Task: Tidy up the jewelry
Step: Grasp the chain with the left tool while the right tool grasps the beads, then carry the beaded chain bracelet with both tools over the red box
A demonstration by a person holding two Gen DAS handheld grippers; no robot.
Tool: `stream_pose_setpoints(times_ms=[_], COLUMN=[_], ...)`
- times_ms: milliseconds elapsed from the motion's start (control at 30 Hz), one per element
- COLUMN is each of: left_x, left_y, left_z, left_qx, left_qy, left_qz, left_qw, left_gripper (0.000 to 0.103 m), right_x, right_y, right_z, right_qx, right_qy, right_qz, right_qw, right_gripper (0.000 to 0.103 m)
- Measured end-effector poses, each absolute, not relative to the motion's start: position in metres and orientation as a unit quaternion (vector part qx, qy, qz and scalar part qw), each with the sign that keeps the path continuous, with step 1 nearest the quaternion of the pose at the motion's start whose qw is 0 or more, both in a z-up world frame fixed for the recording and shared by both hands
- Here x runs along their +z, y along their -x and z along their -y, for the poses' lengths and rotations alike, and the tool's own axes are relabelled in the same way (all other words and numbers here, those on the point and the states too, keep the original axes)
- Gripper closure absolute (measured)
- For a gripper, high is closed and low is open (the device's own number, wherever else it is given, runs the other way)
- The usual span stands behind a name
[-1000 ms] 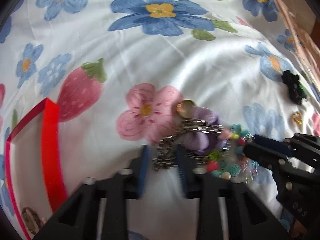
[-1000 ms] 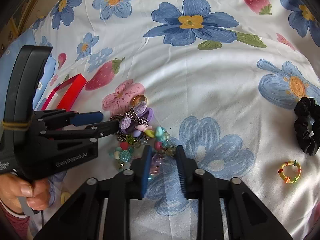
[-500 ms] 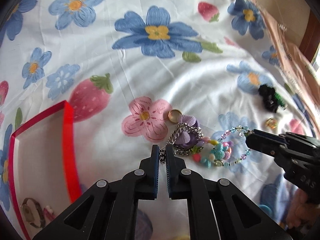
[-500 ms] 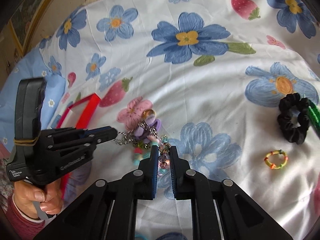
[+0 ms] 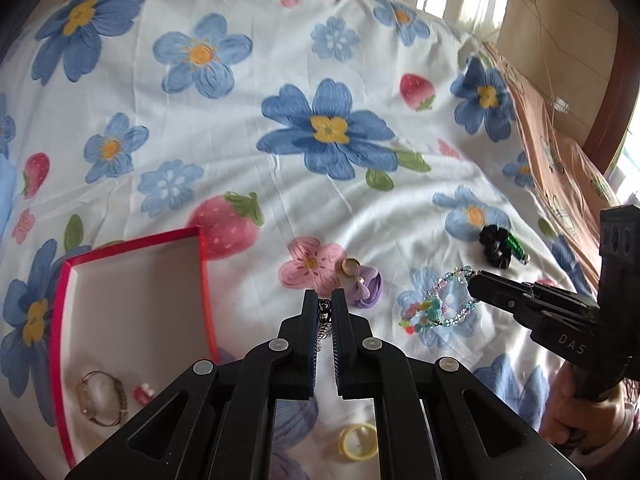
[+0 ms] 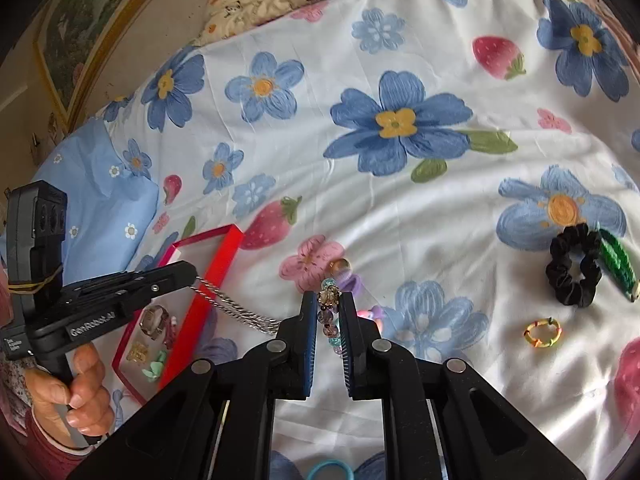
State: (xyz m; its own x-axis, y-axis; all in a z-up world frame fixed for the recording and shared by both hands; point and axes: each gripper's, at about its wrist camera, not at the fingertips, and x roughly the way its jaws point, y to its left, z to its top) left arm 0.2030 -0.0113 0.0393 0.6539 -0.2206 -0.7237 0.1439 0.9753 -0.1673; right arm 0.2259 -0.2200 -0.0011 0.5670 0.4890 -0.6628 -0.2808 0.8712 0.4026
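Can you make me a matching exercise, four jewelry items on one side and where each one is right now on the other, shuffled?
Items:
1. silver chain
2. beaded bracelet
3. gold watch
4. black scrunchie

Places:
A. lying on the bedsheet, untouched
B. pinched in the left gripper
C. inside the red tray
D. pinched in the right gripper

Pairs: 1-B, 2-D, 3-C, 4-A

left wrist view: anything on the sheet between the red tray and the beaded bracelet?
Yes: a gold ring and purple flower piece, beyond the left gripper shut on the silver chain.
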Motion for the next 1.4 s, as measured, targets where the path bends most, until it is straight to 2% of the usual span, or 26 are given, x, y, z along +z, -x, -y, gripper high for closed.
stream_pose_setpoints(times_ms=[333, 400, 700, 767, 833, 1033, 1133, 1167, 1233, 1400], left_x=[0.056, 0.058, 0.059, 0.059, 0.059, 0.056, 0.056, 0.056, 0.056, 0.063], left_y=[-0.171, -0.167, -0.167, -0.167, -0.167, -0.169, -0.17, -0.171, -0.171, -0.168], left_z=[-0.008, -0.011, -0.015, -0.016, -0.016, -0.018, -0.019, -0.019, -0.02, -0.024], left_qx=[-0.095, -0.095, -0.094, -0.094, -0.094, -0.092, -0.091, -0.091, -0.09, -0.091], left_qy=[0.063, 0.064, 0.069, 0.07, 0.07, 0.073, 0.076, 0.075, 0.075, 0.075], left_qz=[-0.389, -0.388, -0.388, -0.388, -0.389, -0.394, -0.395, -0.395, -0.394, -0.384], left_qw=[0.914, 0.914, 0.914, 0.914, 0.914, 0.912, 0.911, 0.911, 0.912, 0.916], left_gripper=[0.098, 0.098, 0.098, 0.098, 0.098, 0.098, 0.098, 0.098, 0.098, 0.098], right_x=[0.001, -0.007, -0.029, -0.035, -0.041, -0.064, -0.079, -0.082, -0.083, -0.065], right_y=[-0.216, -0.215, -0.211, -0.21, -0.21, -0.214, -0.222, -0.224, -0.226, -0.222], right_z=[0.206, 0.201, 0.207, 0.199, 0.188, 0.159, 0.154, 0.153, 0.153, 0.164], right_qx=[0.222, 0.191, 0.196, 0.207, 0.223, 0.225, 0.224, 0.223, 0.213, 0.222], right_qy=[-0.113, -0.072, -0.094, -0.085, -0.074, -0.004, 0.016, 0.023, 0.031, -0.009], right_qz=[-0.416, -0.433, -0.457, -0.466, -0.475, -0.494, -0.507, -0.508, -0.507, -0.488], right_qw=[0.875, 0.878, 0.863, 0.856, 0.848, 0.84, 0.832, 0.832, 0.834, 0.844], right_gripper=[0.093, 0.087, 0.083, 0.074, 0.071, 0.071, 0.074, 0.079, 0.096, 0.096])
